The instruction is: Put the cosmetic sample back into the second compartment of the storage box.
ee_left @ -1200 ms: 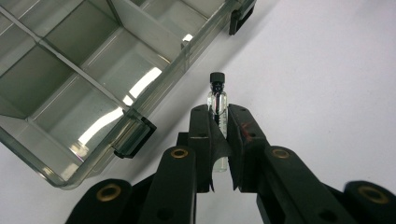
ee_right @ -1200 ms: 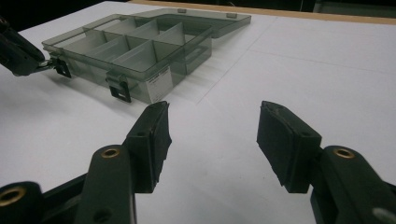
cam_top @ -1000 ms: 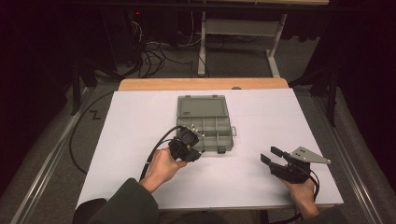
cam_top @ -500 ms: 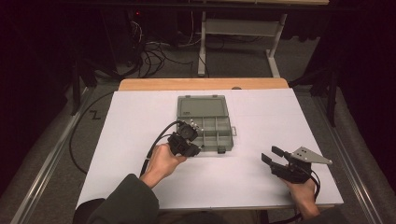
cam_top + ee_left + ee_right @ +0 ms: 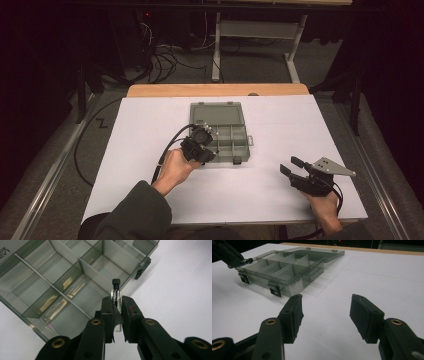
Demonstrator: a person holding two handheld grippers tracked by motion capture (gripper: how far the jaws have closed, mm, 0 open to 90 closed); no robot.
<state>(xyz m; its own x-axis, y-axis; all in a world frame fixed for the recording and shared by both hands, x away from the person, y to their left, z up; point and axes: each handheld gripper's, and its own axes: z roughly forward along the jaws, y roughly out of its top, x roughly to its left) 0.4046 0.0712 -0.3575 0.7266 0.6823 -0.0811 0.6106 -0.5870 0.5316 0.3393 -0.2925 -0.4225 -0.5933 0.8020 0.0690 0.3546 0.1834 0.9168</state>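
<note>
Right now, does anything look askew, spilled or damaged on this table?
Nothing stands out. The box sits open and flat, its compartments empty. The left gripper holds a small capped vial over its near edge; the right gripper rests open, apart.

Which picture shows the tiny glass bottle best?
The left gripper view: the little bottle with its black cap sits close up between the left gripper jaws, over the box. In the high view and the right gripper view I cannot make it out.
</note>
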